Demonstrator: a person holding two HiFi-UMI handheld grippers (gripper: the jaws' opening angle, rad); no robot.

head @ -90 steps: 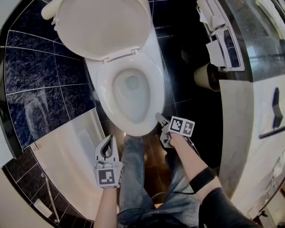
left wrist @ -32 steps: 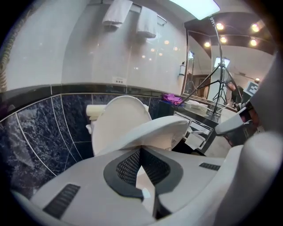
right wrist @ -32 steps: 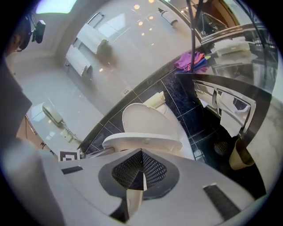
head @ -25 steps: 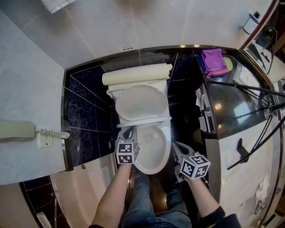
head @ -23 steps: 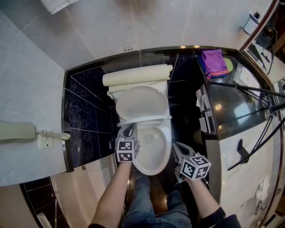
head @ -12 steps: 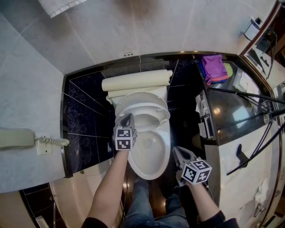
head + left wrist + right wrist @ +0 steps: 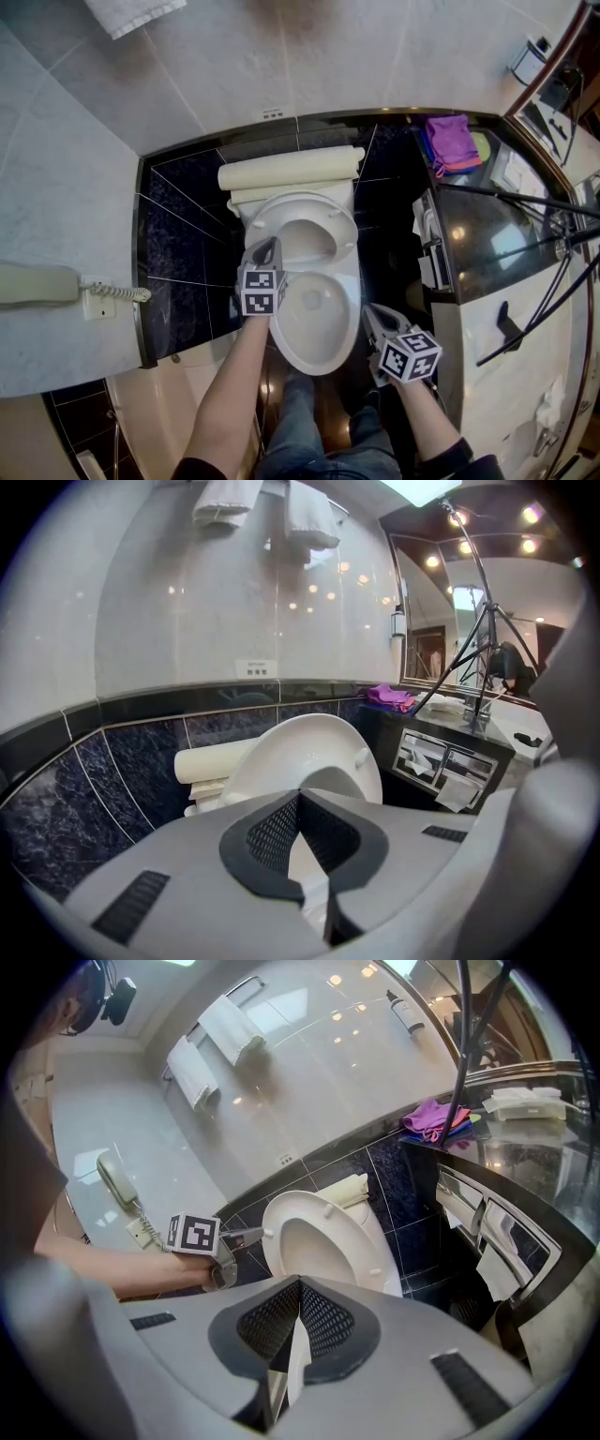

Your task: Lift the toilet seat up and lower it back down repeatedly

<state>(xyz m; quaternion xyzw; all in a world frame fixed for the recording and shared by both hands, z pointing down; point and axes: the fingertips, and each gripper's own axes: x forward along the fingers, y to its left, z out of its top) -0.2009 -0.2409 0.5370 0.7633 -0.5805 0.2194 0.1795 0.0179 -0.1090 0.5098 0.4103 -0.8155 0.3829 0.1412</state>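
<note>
The left forearm is stretched forward along the bowl's [image 7: 319,337] left side. The left gripper [image 7: 268,247] is pointed down at a slant with its jaws pressed together on nothing, and its tip is set at the left edge of the toilet seat [image 7: 302,206], which is tilted partway up above the bowl (the tip appears to touch it in the right gripper view). The right gripper [image 7: 369,313], likewise closed and empty, is held just beside the bowl's right flank. The seat is seen as a smooth, glossy white oval ring against dark, veined, polished wall tiles [image 7: 178,244].
</note>
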